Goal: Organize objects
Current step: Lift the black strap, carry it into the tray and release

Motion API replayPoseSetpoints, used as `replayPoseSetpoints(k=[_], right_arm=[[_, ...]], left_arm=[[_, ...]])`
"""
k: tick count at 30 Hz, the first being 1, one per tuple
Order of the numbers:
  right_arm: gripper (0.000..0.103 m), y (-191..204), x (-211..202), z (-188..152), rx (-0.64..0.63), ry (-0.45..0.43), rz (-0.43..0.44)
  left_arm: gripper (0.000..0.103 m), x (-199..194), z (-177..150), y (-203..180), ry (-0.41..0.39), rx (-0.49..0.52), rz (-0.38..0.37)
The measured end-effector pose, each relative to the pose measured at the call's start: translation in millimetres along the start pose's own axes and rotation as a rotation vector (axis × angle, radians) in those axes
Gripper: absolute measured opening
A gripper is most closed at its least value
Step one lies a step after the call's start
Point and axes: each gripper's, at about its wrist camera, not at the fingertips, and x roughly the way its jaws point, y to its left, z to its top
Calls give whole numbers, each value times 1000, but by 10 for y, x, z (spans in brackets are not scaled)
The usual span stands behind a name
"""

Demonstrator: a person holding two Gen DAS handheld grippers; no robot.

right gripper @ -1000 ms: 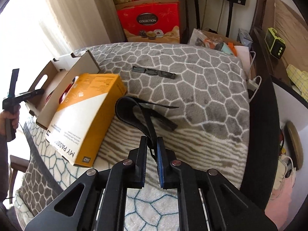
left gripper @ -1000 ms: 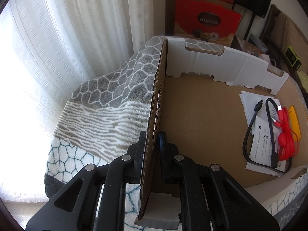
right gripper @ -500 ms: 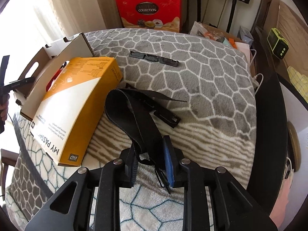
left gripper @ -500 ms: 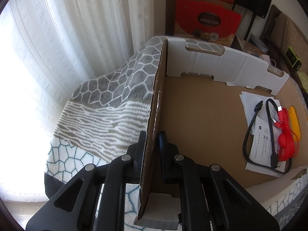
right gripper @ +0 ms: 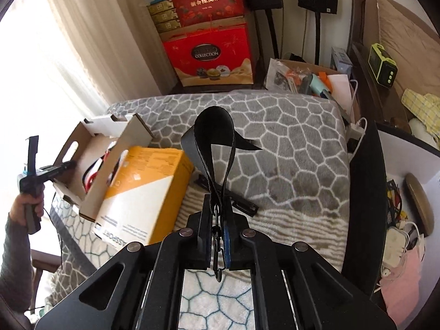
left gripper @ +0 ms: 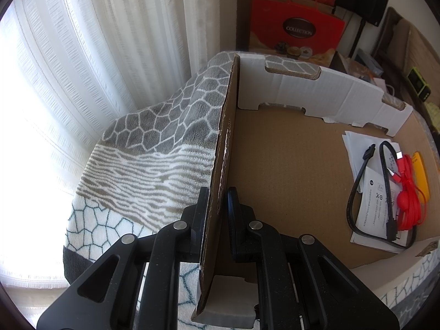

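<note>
My left gripper (left gripper: 218, 196) is shut on the brown side wall of an open cardboard box (left gripper: 277, 170) that lies on a patterned blanket. Inside the box lie white paper leaflets (left gripper: 368, 181), a black cable (left gripper: 357, 192), a red cable (left gripper: 409, 200) and a yellow item (left gripper: 422, 176). My right gripper (right gripper: 217, 203) is shut on a black looped strap (right gripper: 213, 143) and holds it up above the blanket; a small chain hangs between the fingers. In the right wrist view the same cardboard box (right gripper: 90, 148) sits at the left, with the left gripper (right gripper: 64, 166) clamped on its wall.
An orange and white carton (right gripper: 145, 192) leans on the box. A flat black bar (right gripper: 228, 195) lies on the blanket (right gripper: 288, 148) under the strap. Red gift boxes (right gripper: 211, 55), a bin of clutter (right gripper: 305, 79) and a wooden bed frame stand behind. White curtains (left gripper: 96, 68) hang at the left.
My right gripper has risen with the black strap, lifting it off the blanket so the loop now stands upright. The left gripper and the box have not moved.
</note>
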Motion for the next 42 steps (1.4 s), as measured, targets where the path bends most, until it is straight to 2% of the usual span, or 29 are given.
replayPoseSetpoints(k=[7,9,14,21,27,31,34,39,41,42], right_arm=[[5,521,15,225,-73,-6,33],[5,676,91,283,-87,9,27],[5,1077,284,385,-127,19,100],[5,1527,699,501,-110,92,154],[5,1662,1067,556,-117,136,94],[6,1602,1257,543,-45,190,84],[12,1579,1316,519,-20,202,70],[13,1570,1251,553,-25,185,62],[21,1576,1182,580,-39,171,50],[29,1573,1142,598,-45,161,46]], left_arm=[[10,-3,-8,-2,0,-3,-5],[10,-9,-13,-2,1,-5,-9],[10,-23,-19,-18,6,-4,-9],[10,-38,-25,-32,7,-7,-6],[10,-37,-24,-30,8,-6,-7],[10,-37,-24,-28,7,-6,-9],[10,-41,-25,-31,8,-5,-10],[10,-38,-23,-21,8,-4,-10],[10,-38,-23,-22,8,-5,-10],[10,-38,-22,-22,8,-4,-9]])
